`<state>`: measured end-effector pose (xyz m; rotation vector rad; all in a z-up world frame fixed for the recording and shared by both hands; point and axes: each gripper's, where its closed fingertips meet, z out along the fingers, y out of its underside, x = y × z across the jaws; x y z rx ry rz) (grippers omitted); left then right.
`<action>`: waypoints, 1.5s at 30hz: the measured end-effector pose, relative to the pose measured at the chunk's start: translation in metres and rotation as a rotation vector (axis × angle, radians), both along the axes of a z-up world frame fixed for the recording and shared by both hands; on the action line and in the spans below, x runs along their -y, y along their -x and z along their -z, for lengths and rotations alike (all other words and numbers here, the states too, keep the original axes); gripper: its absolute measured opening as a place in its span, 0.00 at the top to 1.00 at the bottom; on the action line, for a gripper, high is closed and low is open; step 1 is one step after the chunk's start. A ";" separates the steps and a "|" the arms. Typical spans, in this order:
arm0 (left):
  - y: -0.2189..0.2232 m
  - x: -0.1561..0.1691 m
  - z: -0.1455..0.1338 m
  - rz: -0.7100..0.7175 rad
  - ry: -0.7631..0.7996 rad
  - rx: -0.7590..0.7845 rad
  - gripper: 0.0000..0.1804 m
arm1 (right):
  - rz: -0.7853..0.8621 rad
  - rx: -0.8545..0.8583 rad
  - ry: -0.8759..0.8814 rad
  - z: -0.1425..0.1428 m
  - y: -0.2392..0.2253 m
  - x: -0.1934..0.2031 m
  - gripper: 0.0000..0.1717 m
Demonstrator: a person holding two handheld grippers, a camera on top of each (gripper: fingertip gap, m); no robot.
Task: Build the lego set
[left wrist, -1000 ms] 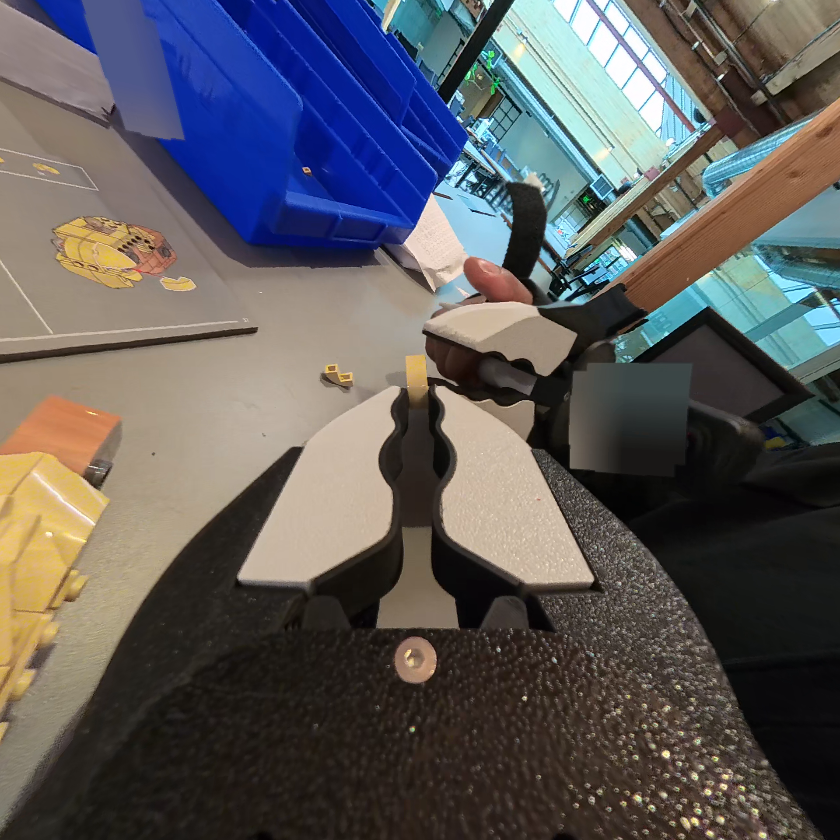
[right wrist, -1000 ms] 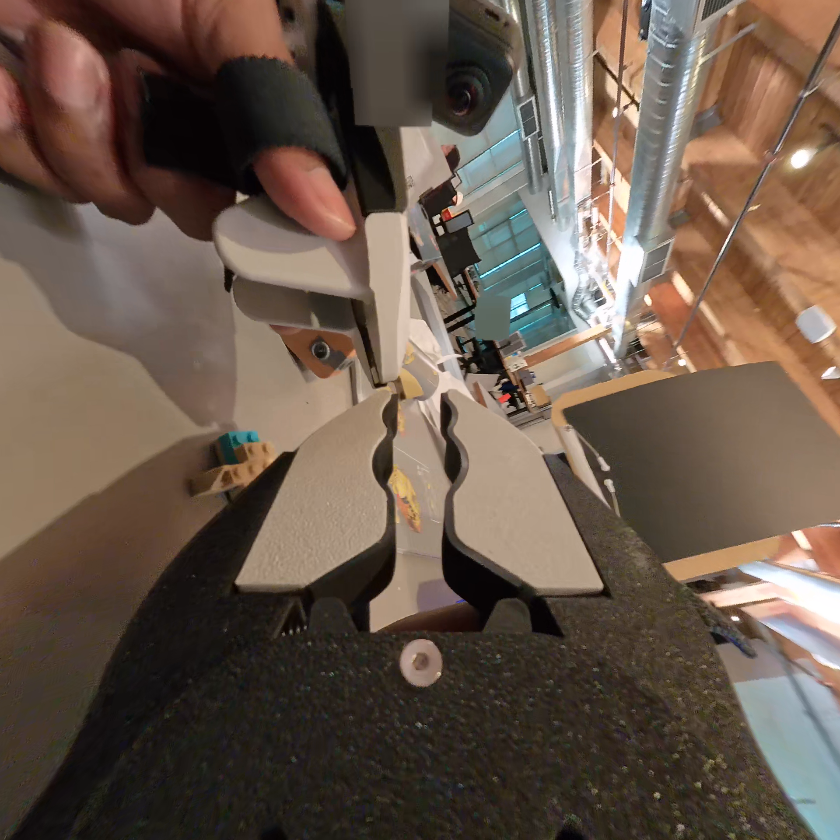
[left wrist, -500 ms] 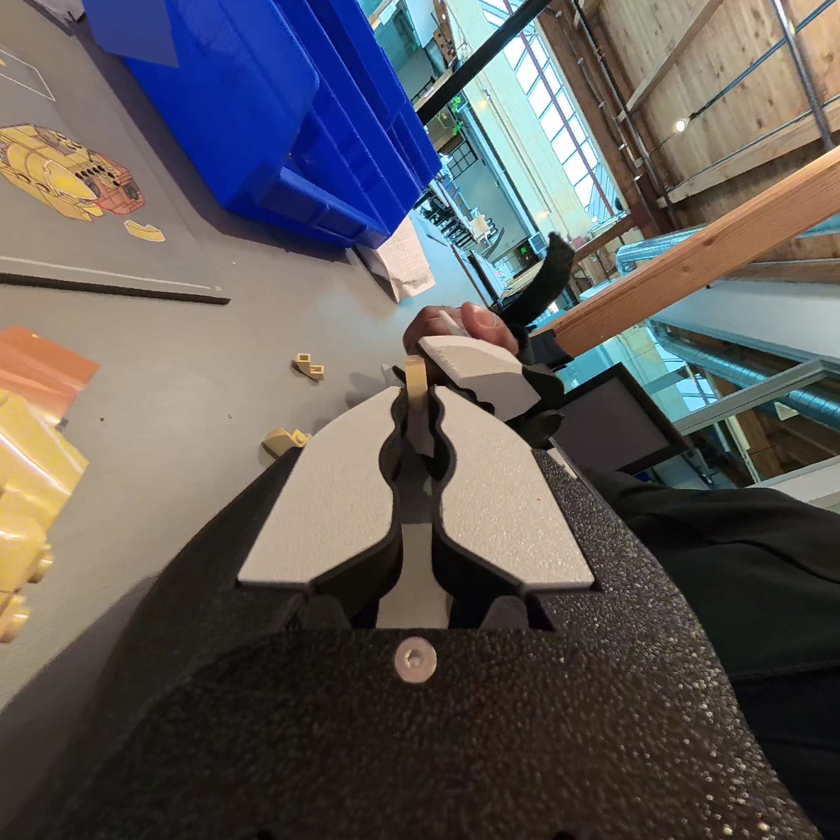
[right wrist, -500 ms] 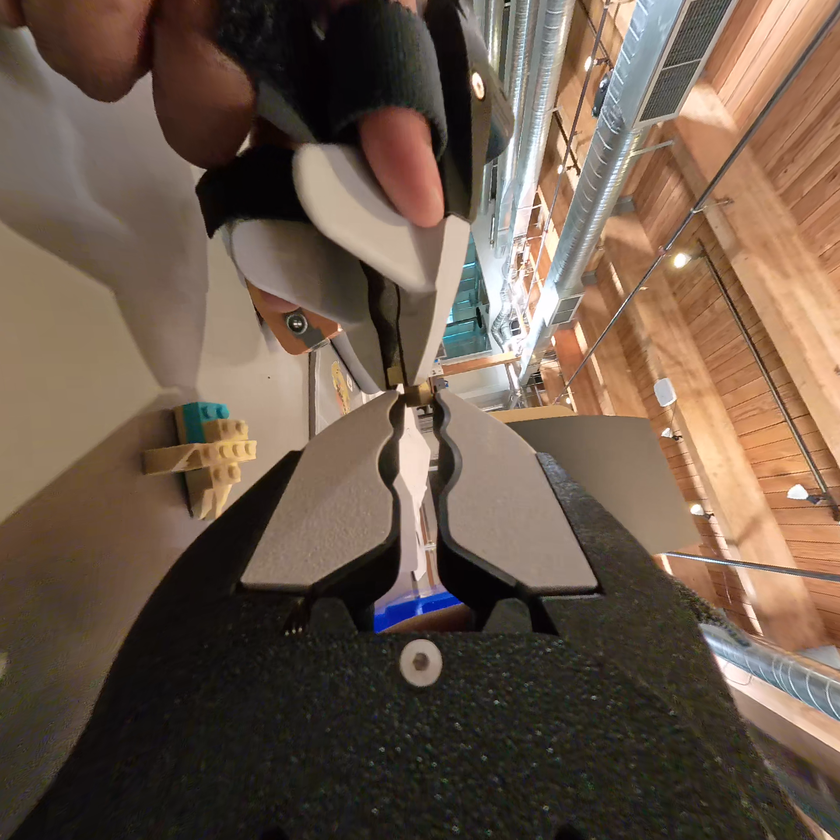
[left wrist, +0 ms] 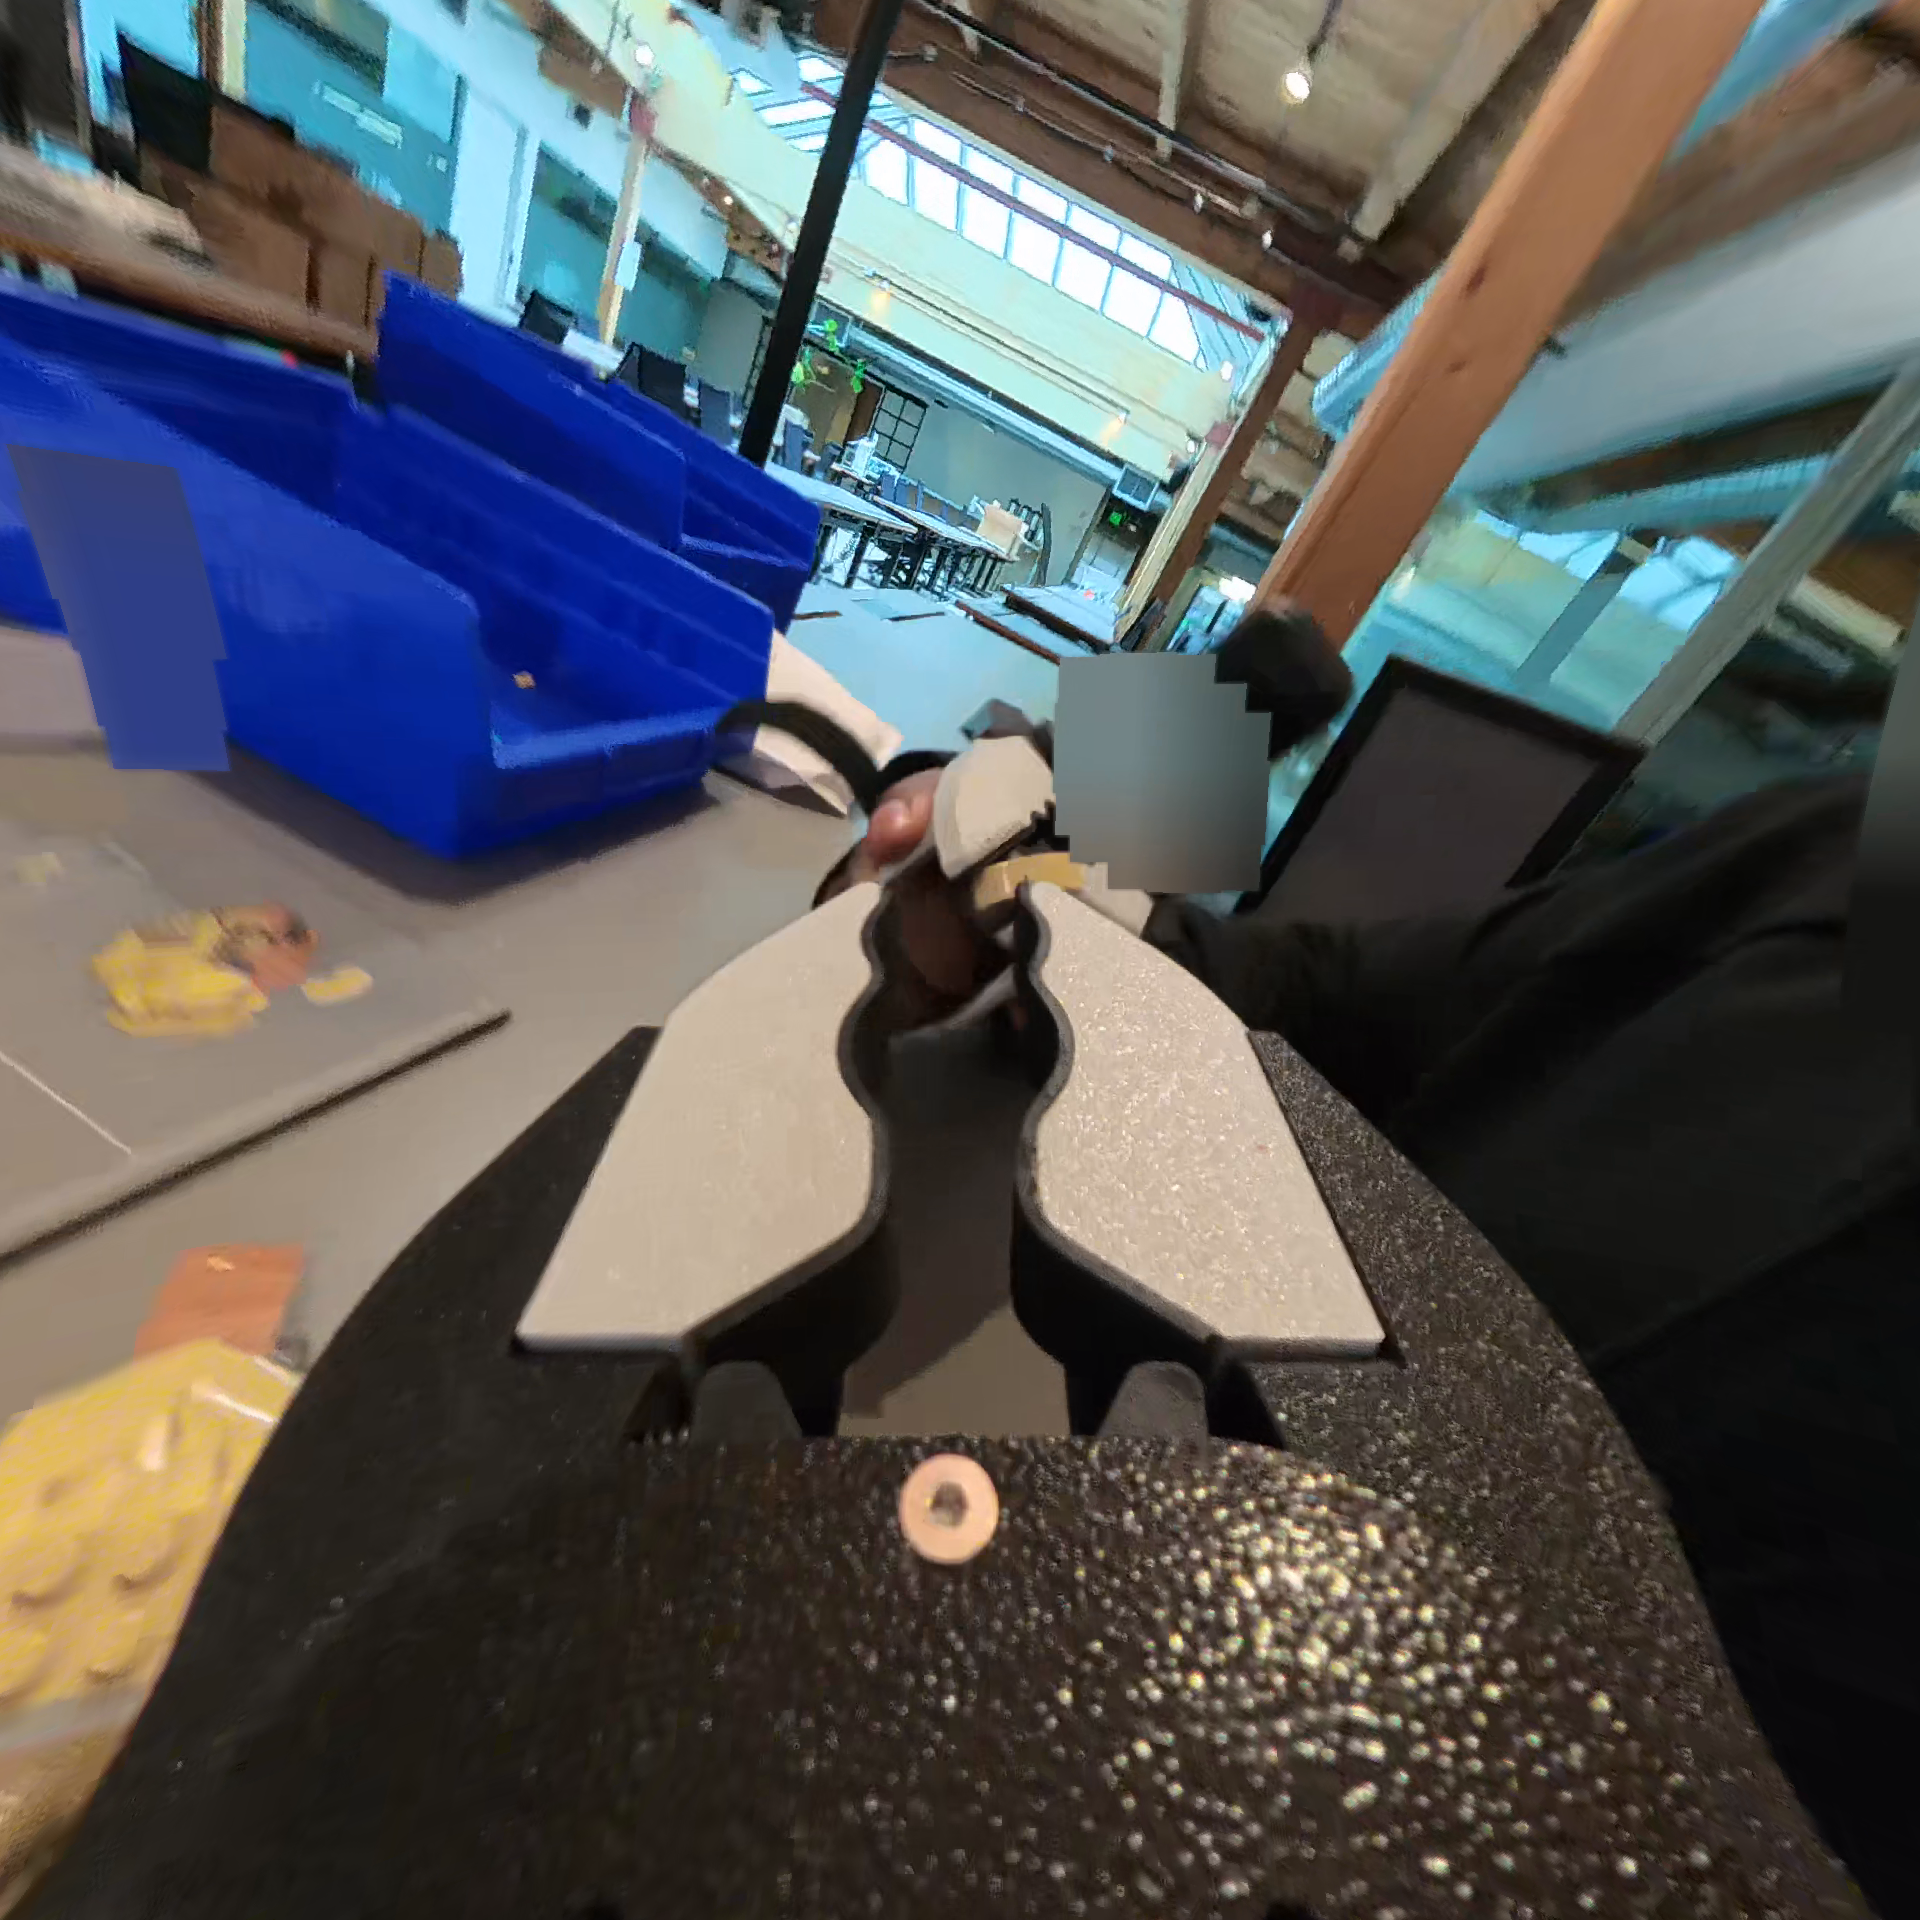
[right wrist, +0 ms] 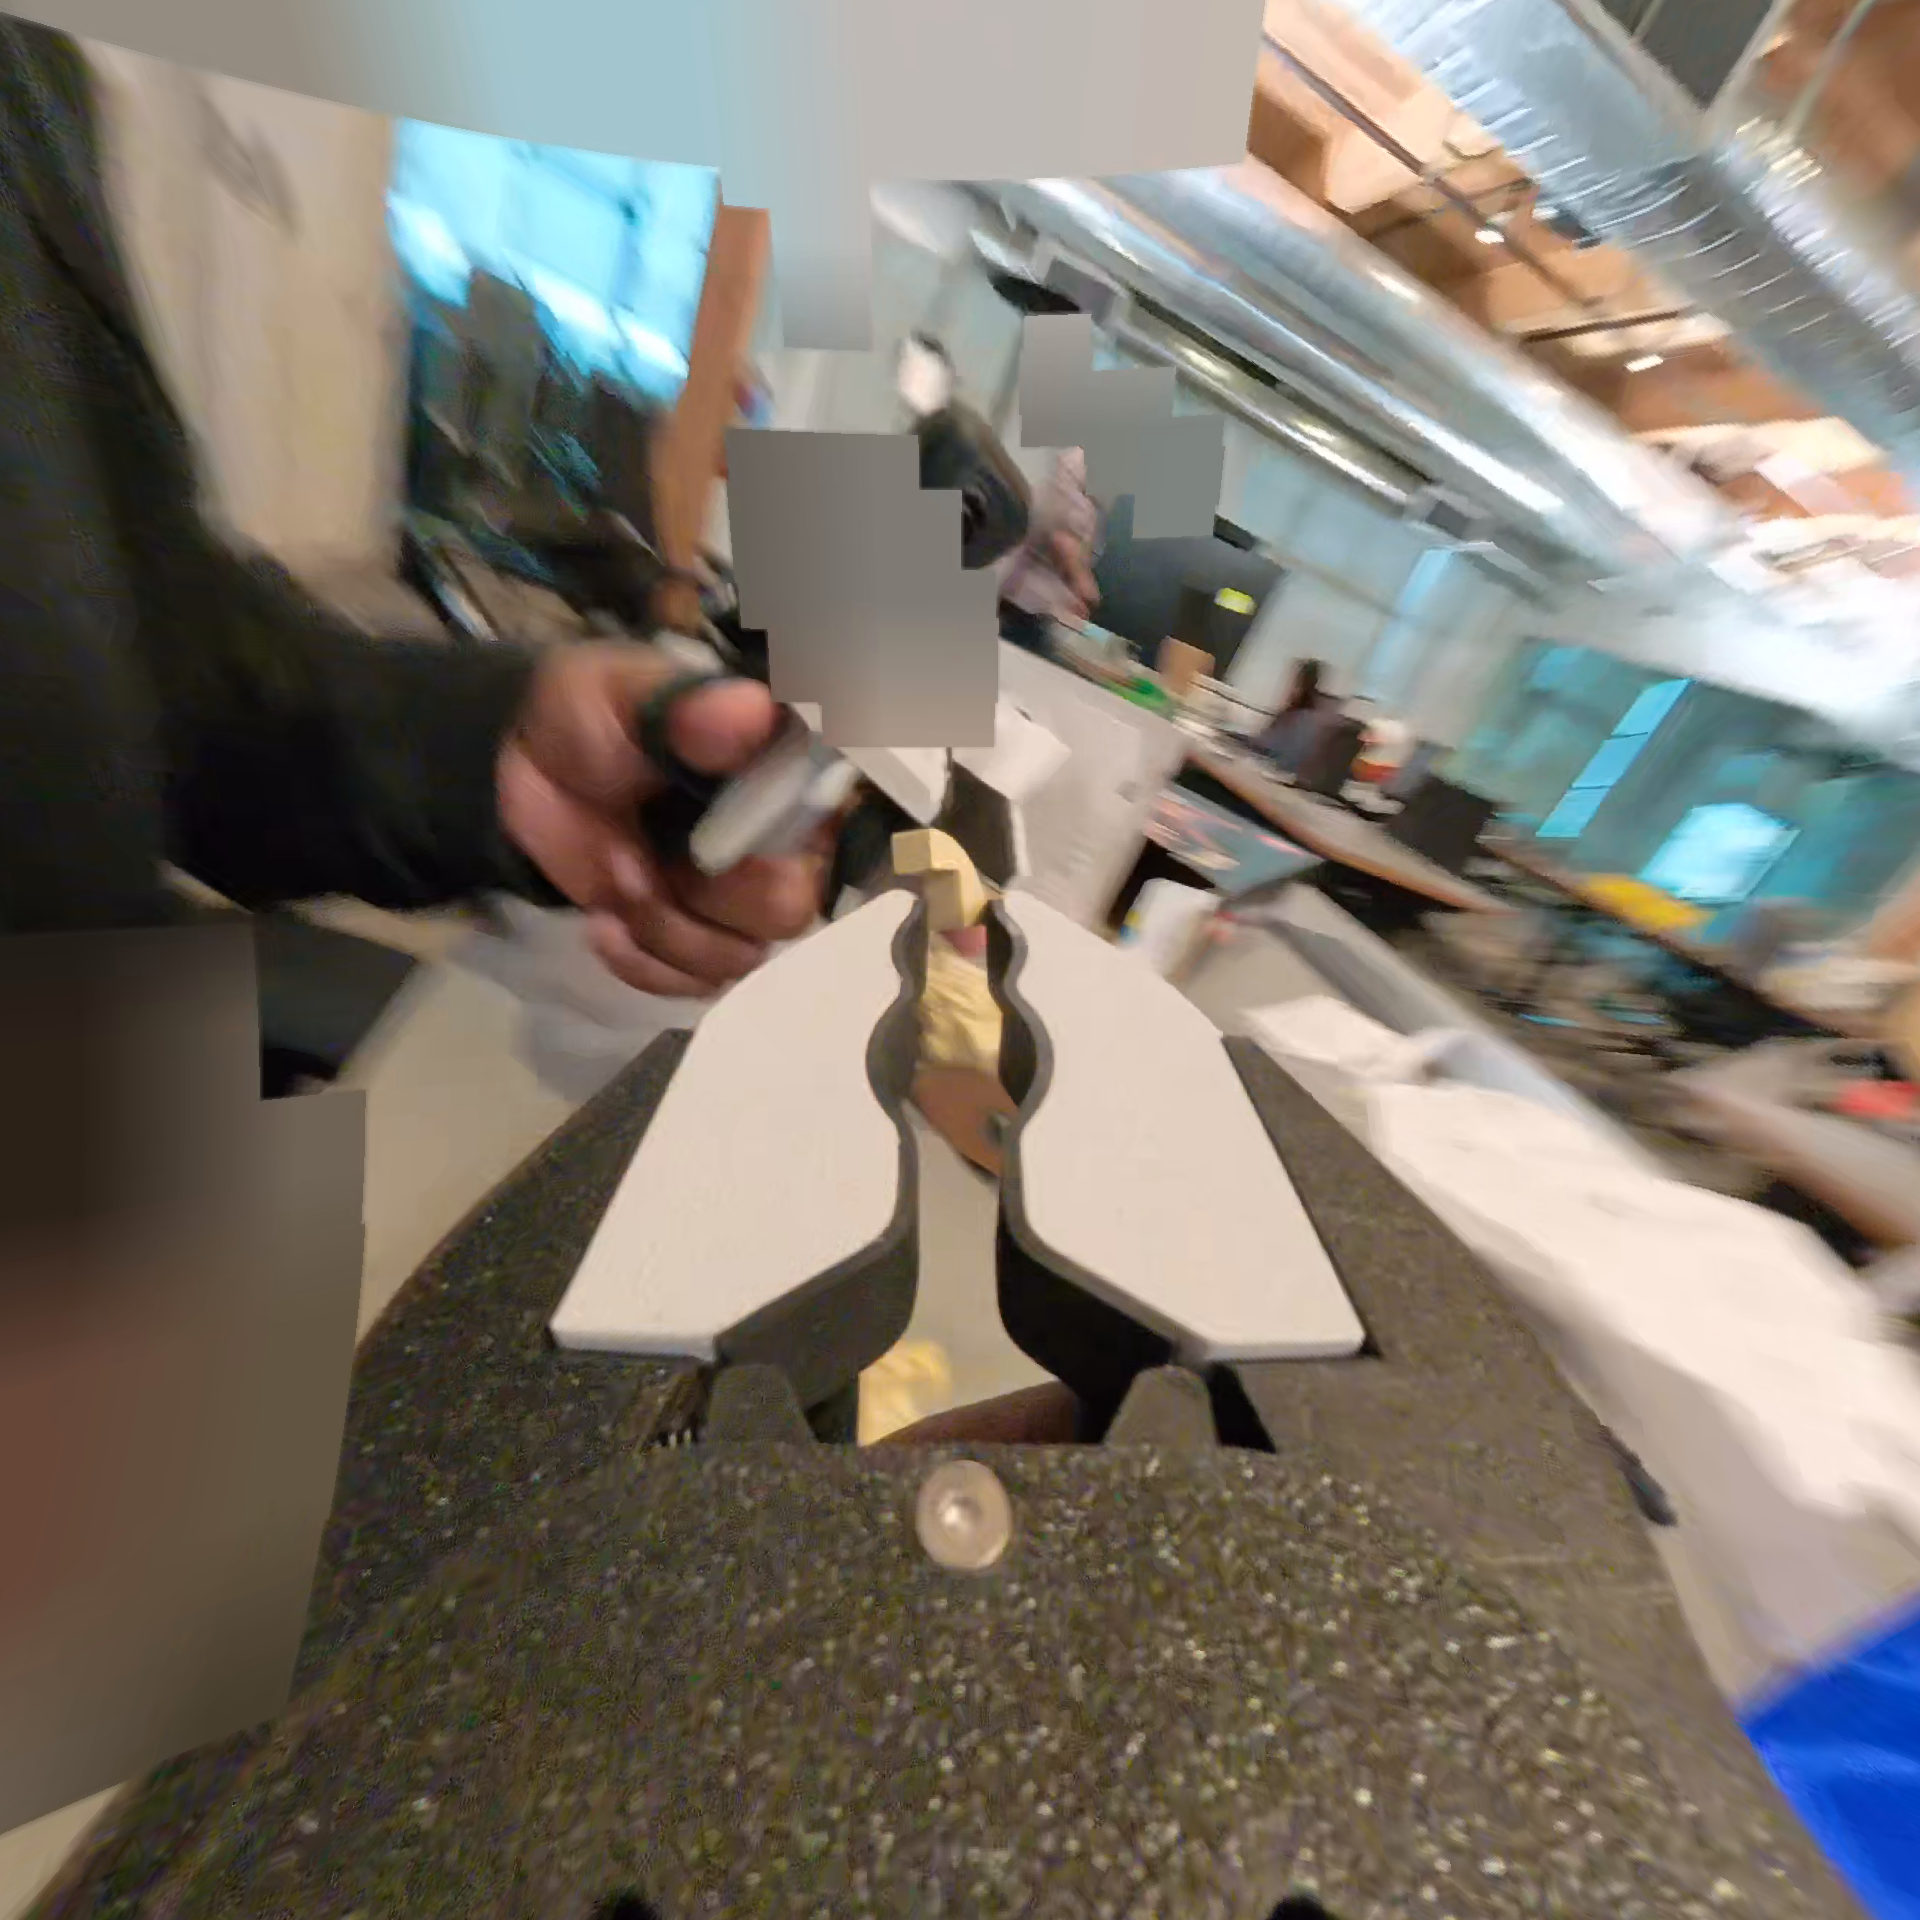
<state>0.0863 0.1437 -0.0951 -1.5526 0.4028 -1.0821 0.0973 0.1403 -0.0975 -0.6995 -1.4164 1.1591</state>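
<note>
Tan brick piece (right wrist: 930,873), centre of the frame, now sits pinched between the narrow tips of your right gripper (right wrist: 956,914). Your left gripper (left wrist: 951,904), which clamped it a moment ago, stands parted with nothing between its fingers.

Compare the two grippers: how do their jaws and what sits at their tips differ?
The left gripper stands open with nothing between its fingertips; the right gripper is shut on a small tan piece. Both have pale grey wavy-edged fingers on black bodies.
</note>
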 end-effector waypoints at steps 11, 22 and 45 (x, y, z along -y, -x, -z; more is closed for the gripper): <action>0.019 -0.005 -0.008 0.041 -0.123 -0.133 0.88 | -0.366 -0.048 0.507 -0.027 -0.020 -0.010 0.94; 0.103 -0.010 0.020 -0.080 -0.064 -0.211 0.89 | -0.332 0.029 0.668 -0.016 -0.004 -0.046 0.94; 0.143 -0.023 0.034 -0.216 0.085 -0.098 0.91 | -0.184 0.140 0.846 0.004 0.019 -0.080 0.94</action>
